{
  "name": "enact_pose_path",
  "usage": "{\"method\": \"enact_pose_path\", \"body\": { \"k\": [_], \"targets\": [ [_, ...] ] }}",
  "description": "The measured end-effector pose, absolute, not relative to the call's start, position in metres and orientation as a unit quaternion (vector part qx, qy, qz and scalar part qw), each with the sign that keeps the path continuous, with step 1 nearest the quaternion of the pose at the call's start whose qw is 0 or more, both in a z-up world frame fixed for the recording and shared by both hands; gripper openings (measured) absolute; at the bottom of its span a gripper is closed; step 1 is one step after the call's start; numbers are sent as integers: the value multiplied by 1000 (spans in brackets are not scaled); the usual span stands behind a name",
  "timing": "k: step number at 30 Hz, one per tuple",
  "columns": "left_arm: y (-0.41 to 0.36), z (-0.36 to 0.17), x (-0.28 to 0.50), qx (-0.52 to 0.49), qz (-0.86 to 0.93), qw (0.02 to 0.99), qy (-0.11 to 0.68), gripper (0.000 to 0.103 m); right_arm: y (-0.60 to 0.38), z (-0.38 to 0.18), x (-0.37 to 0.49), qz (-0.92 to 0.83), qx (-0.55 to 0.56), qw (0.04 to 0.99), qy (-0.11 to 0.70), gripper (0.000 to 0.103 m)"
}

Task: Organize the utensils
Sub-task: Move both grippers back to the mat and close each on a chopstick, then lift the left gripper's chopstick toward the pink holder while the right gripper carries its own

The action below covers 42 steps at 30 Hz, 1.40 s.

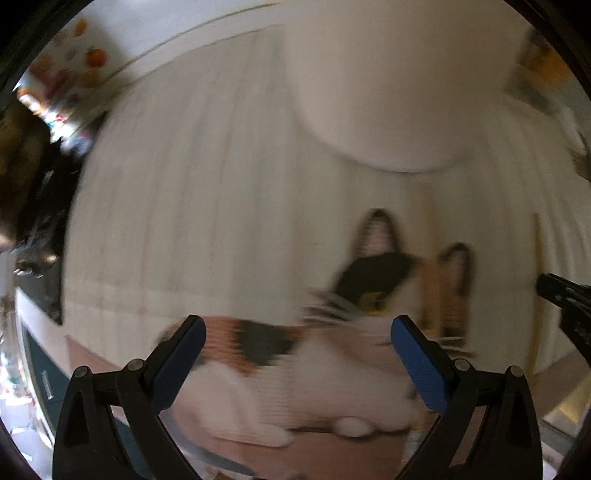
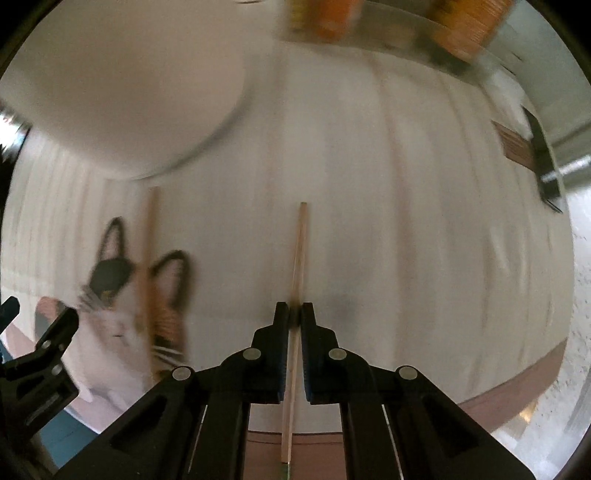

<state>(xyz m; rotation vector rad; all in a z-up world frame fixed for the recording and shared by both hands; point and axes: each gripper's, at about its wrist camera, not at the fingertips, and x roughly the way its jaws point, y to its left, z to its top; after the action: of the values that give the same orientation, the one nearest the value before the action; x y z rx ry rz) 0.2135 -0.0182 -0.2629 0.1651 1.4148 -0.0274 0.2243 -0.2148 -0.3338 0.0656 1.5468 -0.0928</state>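
Chopsticks, plate and cat figure on a mat

On the pale ribbed placemat, the white round plate lies at the far left; before it sits the calico cat-shaped piece, a thin wooden chopstick across it, a second wooden chopstick to their right.

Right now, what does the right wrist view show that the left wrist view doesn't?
Only the right wrist view: the right gripper shut on a chopstick, a second chopstick lying across the cat picture, and orange boxes at the far edge.

Only the left wrist view: the left gripper open and holding nothing, the cat's whole body, and a colourful patterned item, too blurred to name.

Both: the white mat, the cat picture, and the white plate.
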Motion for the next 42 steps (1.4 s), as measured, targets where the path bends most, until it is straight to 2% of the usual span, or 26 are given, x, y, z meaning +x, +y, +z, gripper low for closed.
{"method": "enact_pose_path", "body": {
  "k": [7, 8, 10, 12, 13, 17, 25, 29, 33, 37, 41, 42],
  "targets": [
    [-57, -278, 219, 47, -81, 727, 680, 63, -260, -329, 218, -78, 23, 710, 699, 7],
    [-60, -280, 219, 50, -85, 725, 681, 50, -264, -328, 216, -79, 27, 710, 699, 7],
    [-65, -280, 219, 64, -83, 729, 677, 38, -271, -327, 214, -81, 41, 709, 699, 7],
    [-67, -278, 219, 67, -86, 732, 673, 21, -284, -326, 217, -83, 59, 704, 703, 8],
    [-65, -277, 219, 66, -85, 732, 672, 6, -296, -329, 213, -83, 67, 702, 705, 8],
    [-47, -277, 221, 60, -71, 732, 675, 5, -320, -328, 201, -81, 64, 700, 707, 9],
    [-7, -276, 215, 41, -46, 726, 685, 5, -279, -347, 206, -61, 49, 706, 704, 7],
    [-7, -273, 214, 49, -46, 726, 685, 5, -260, -351, 210, -19, 70, 703, 708, 7],
    [-18, -278, 206, 51, -45, 727, 683, 5, -249, -352, 212, -15, 45, 697, 715, 8],
    [-23, -280, 202, 48, -44, 727, 684, 5, -242, -353, 211, -13, 42, 668, 743, 19],
    [-15, -278, 209, 49, -48, 725, 685, 5, -238, -355, 191, -13, 29, 681, 732, 16],
    [-14, -277, 210, 50, -48, 726, 685, 5, -238, -355, 190, -14, 29, 684, 729, 8]
  ]
}}
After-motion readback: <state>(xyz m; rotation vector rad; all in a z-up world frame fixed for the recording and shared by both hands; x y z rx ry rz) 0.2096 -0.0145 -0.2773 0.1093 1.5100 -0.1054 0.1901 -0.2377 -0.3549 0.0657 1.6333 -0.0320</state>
